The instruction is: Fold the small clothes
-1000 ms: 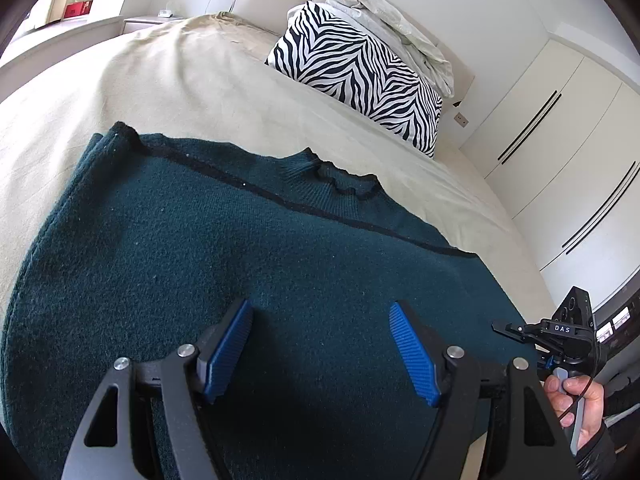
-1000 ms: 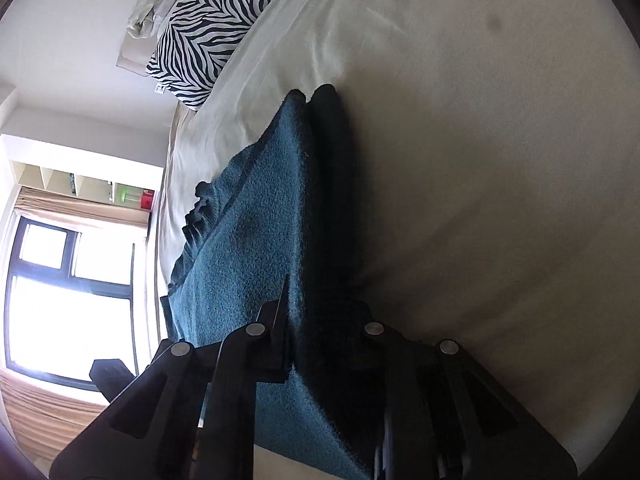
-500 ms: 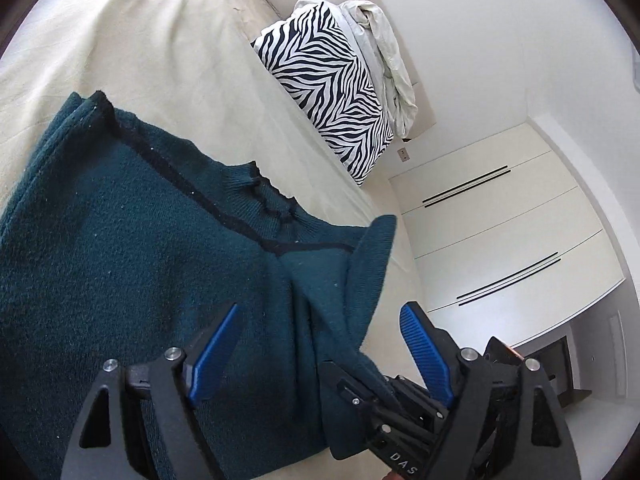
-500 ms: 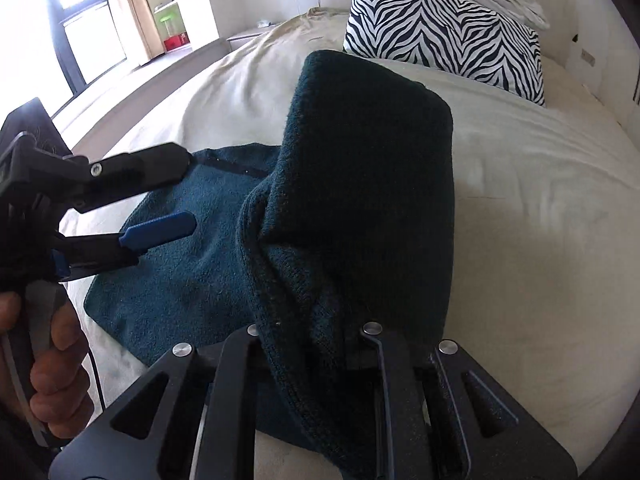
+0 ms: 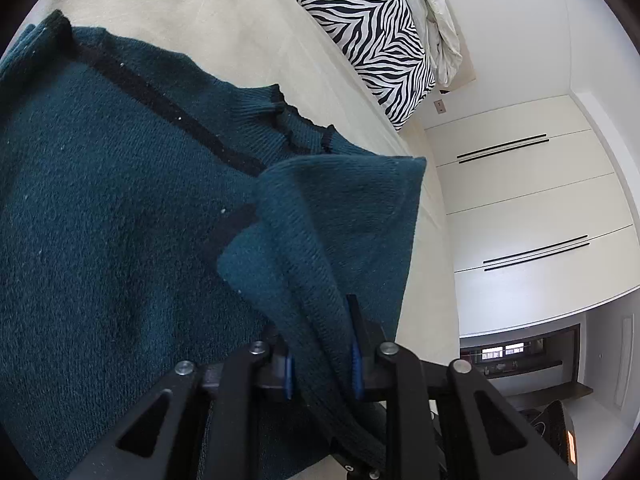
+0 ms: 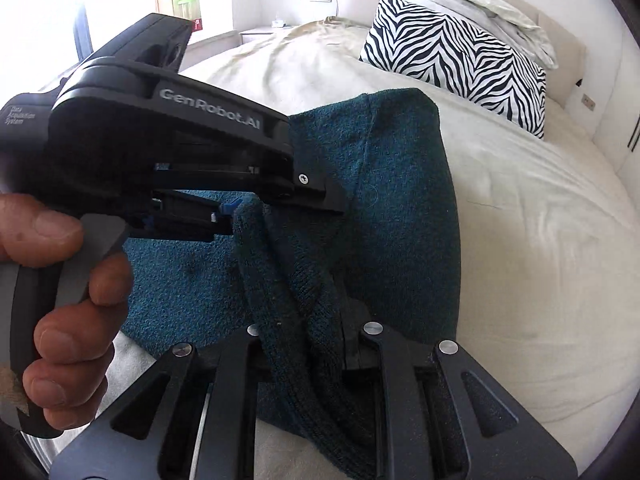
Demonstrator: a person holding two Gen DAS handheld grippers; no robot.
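Observation:
A dark teal knitted sweater [image 5: 104, 216] with a black stripe lies on a cream bed [image 5: 240, 28]. Its right side is lifted and folded over toward the middle [image 5: 344, 216]. My left gripper [image 5: 320, 364] is shut on the lifted edge of the sweater. In the right wrist view my right gripper [image 6: 304, 344] is shut on the same bunched edge of the sweater [image 6: 400, 208]. The left gripper [image 6: 236, 210], held by a hand [image 6: 68, 300], pinches the fold just above and to the left of it.
A zebra-print pillow [image 5: 372, 28] with a crumpled white sheet [image 5: 436, 20] lies at the head of the bed. White wardrobe doors [image 5: 516, 208] stand beyond the bed's right side. A window [image 6: 36, 8] is at the left.
My left gripper was open over the sweater and has closed on the lifted edge. My right gripper has carried that edge up and over toward the left gripper.

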